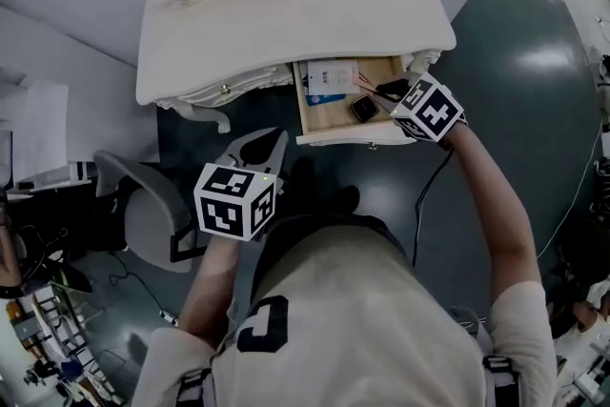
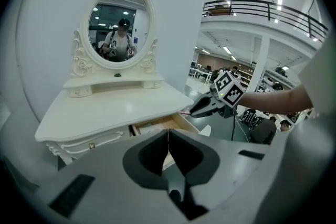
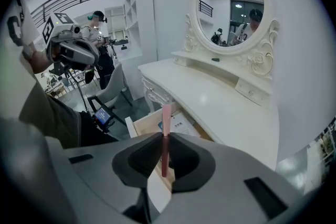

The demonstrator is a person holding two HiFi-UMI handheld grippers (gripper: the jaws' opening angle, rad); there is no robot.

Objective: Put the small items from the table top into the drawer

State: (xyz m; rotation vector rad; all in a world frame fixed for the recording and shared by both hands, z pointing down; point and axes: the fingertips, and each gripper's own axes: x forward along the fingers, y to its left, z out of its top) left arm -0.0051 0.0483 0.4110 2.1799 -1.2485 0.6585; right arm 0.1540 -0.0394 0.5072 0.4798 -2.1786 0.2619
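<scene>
One chair (image 1: 143, 214) L of drawer (image 1: 329, 116) (open), nr desk (image 1: 286, 14).

Dressing table (image 1: 286, 14) glossy white; drawer (image 1: 324, 115) bare wood inside; floor (image 1: 534, 110) polished, reflective.

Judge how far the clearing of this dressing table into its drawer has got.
Done: the drawer stands open, holding a white packet and a small dark square item. In hand: the right gripper grips a thin pink stick over it. Left: releasing it; the table top looks bare otherwise.
</scene>
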